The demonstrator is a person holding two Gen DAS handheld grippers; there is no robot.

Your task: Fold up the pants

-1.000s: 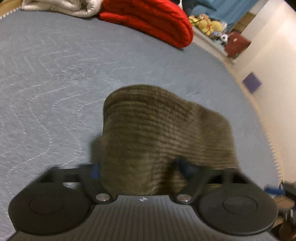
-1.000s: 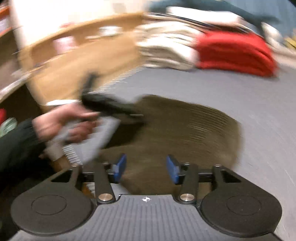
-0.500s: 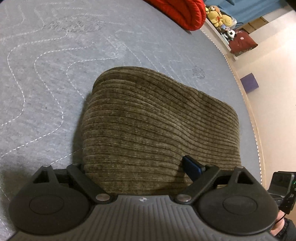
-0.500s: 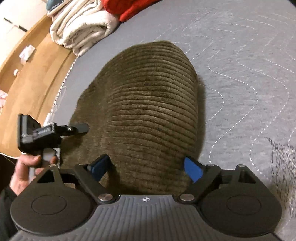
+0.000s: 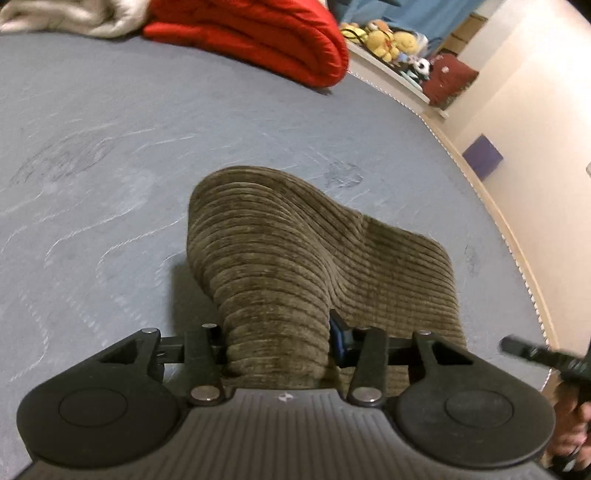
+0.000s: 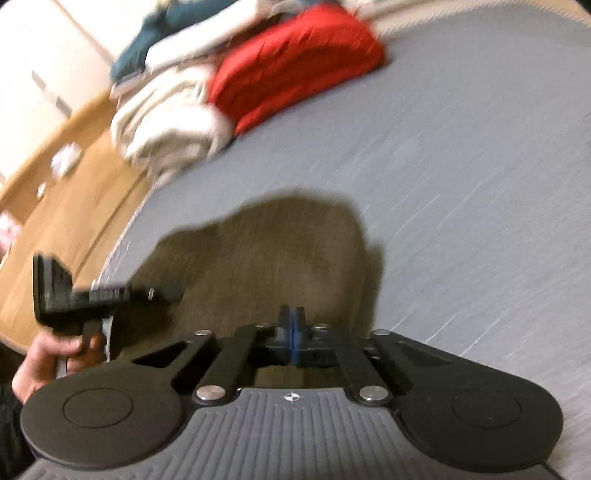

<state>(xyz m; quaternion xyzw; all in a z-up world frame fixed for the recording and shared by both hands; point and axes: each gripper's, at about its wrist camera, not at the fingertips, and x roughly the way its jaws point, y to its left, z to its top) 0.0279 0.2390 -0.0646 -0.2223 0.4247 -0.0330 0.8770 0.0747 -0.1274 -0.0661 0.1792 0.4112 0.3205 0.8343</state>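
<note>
While left gripper [image 5: 277, 341] closes on pants [image 5: 295, 258]

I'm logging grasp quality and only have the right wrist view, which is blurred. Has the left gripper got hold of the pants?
Observer: Yes. The left gripper is closing on a raised bunch of the brown corduroy pants, with the fabric between its fingers.
Operator: What lies beyond the red blanket?
Observer: Past the red blanket there is a ledge with plush toys.
Operator: Anything by the wall?
Observer: A purple block sits at its base.
</note>
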